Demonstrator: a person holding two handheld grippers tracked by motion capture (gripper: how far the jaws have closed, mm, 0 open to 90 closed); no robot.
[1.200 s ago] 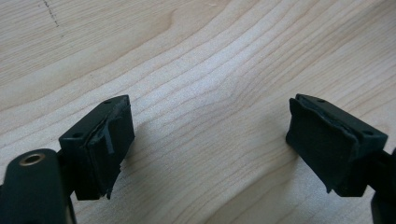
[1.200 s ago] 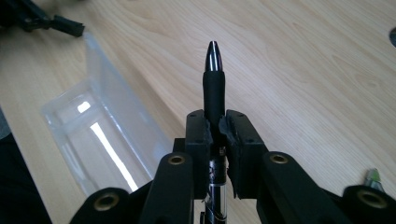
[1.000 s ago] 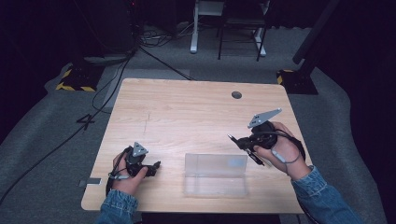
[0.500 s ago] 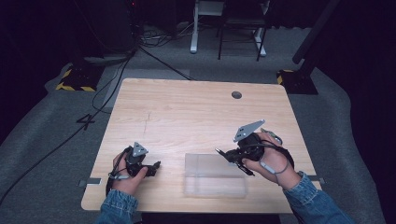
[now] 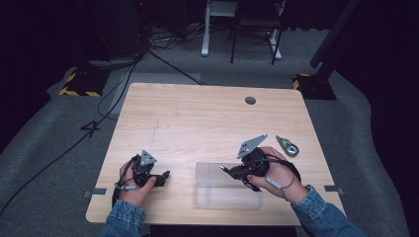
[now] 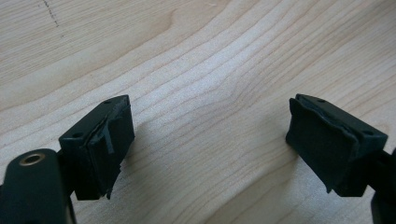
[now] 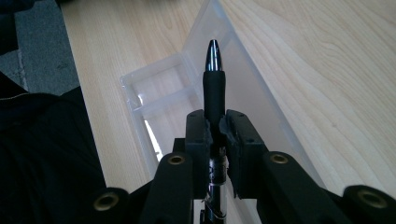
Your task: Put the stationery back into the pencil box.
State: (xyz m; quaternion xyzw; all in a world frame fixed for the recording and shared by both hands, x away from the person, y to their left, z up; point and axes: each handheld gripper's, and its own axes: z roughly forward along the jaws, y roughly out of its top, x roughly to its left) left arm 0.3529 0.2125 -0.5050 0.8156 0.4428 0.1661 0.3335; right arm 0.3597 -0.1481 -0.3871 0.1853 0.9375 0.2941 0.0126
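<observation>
- A light wooden desk (image 5: 207, 123) stands on grey carpet in a dark room, seen from above, with a person's two denim-sleeved forearms coming in from the near edge.
- The right tongs (image 5: 232, 171), held in the person's right hand (image 5: 276, 175), are clenched on a black pen (image 7: 214, 88).
- In the right gripper view the pen stands up between the two black jaws, its rubbery dark grip section pinched by the pads and its shiny pointed metal tip aimed away from the camera.
- The pen's tip hangs over a clear plastic box (image 5: 225, 190), which lies flat near the desk's near edge, right of centre.
- In the right gripper view the clear plastic box (image 7: 159, 107) shows pale see-through walls with a divider inside, and the wood grain is visible through it.
- Whether the pen touches the box cannot be told.
- The left tongs (image 5: 165, 175), held in the person's left hand (image 5: 131, 185), rest low on the near left part of the desk, well apart from the box.
- In the left gripper view the left tongs (image 6: 210, 140) are released: the two padded jaws stand wide apart with bare wood between them.
- A small grey metal tool (image 5: 287, 146) lies on the desk to the right, just beyond the right hand.
- A small dark round spot (image 5: 250, 100) sits in the desk's far right area.
</observation>
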